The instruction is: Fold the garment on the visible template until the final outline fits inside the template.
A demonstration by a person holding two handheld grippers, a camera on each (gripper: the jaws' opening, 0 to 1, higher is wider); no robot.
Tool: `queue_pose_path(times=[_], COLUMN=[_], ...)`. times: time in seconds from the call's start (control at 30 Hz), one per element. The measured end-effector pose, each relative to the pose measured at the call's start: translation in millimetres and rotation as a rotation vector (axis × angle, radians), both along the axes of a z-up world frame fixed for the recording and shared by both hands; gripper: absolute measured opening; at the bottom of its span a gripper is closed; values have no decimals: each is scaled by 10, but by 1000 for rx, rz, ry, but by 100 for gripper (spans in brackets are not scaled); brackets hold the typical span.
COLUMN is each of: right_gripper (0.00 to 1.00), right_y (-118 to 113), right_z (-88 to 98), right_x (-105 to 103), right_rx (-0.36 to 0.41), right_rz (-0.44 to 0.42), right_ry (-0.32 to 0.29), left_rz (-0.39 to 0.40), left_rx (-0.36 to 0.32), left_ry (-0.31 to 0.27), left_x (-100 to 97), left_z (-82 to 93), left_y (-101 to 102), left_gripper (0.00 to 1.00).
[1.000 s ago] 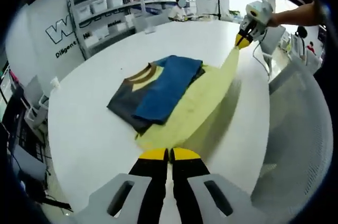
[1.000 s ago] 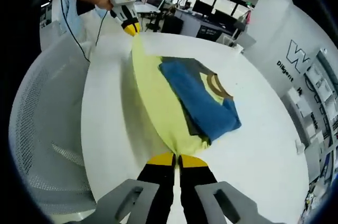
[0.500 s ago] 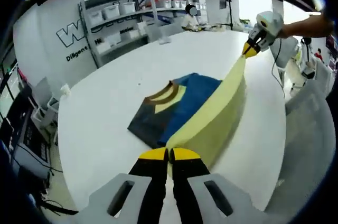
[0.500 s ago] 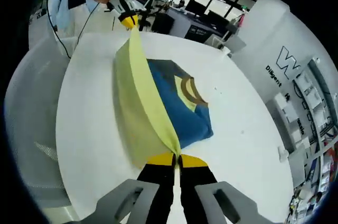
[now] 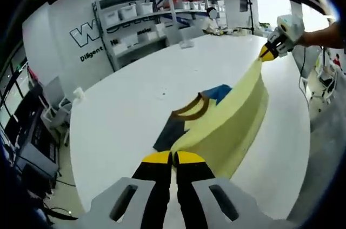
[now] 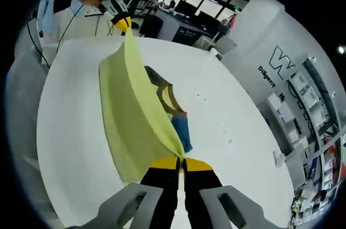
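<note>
In the left gripper view, we are looking along our left tool (image 5: pixel 173 157), whose yellow-tipped black jaws are pressed together on one corner of the yellow garment (image 5: pixel 230 121). The cloth is stretching away from those tips in a taut, lifted band, rising off the white round bench (image 5: pixel 124 110). Just beyond the tips, the rest of the garment is lying flat on the bench: a dark grey panel, a brown collar (image 5: pixel 190 108) and a patch of blue cloth (image 5: pixel 220 92) showing beside the raised yellow edge. At the far end of the band, our right tool (image 5: pixel 267 52) is pinching the opposite corner, held by a hand (image 5: pixel 319 26) reaching in from the right. Farther off, shelves with storage boxes (image 5: pixel 140 18) are standing against a white wall.

In the right gripper view, our right tool (image 6: pixel 180 162) is clamped shut on its yellow corner in the same way. The yellow sheet is standing up like a curved wall above the bench, with the collar and blue patch lying to its right. At the far end, our left tool (image 6: pixel 123 22) is gripping the other corner.
</note>
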State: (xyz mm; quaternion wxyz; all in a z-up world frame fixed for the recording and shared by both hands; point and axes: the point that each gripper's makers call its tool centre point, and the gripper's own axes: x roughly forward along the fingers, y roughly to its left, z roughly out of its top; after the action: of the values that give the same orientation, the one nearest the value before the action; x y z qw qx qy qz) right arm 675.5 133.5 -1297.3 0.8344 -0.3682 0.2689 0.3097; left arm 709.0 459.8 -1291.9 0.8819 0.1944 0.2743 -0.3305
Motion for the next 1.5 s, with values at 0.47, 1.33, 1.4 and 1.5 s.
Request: queue_pose_path(times=[0.47, 1.33, 1.4, 1.5], right_gripper=[0, 0, 0, 0], right_y=[-37, -88, -98, -95], right_z=[22, -531, -566, -618], right_x=[424, 874, 906, 946], right_rx=[-7, 13, 13, 7], right_rz=[-20, -126, -128, -127], right_ry=[-15, 82, 89, 99], left_rz=[19, 59, 59, 67], left_rx=[24, 75, 87, 95], left_ry=[-45, -16, -20, -7], left_x=[416, 901, 921, 942], left_z=[0, -461, -492, -579], left_y=[-51, -62, -67, -62], left_gripper=[2, 2, 2, 2])
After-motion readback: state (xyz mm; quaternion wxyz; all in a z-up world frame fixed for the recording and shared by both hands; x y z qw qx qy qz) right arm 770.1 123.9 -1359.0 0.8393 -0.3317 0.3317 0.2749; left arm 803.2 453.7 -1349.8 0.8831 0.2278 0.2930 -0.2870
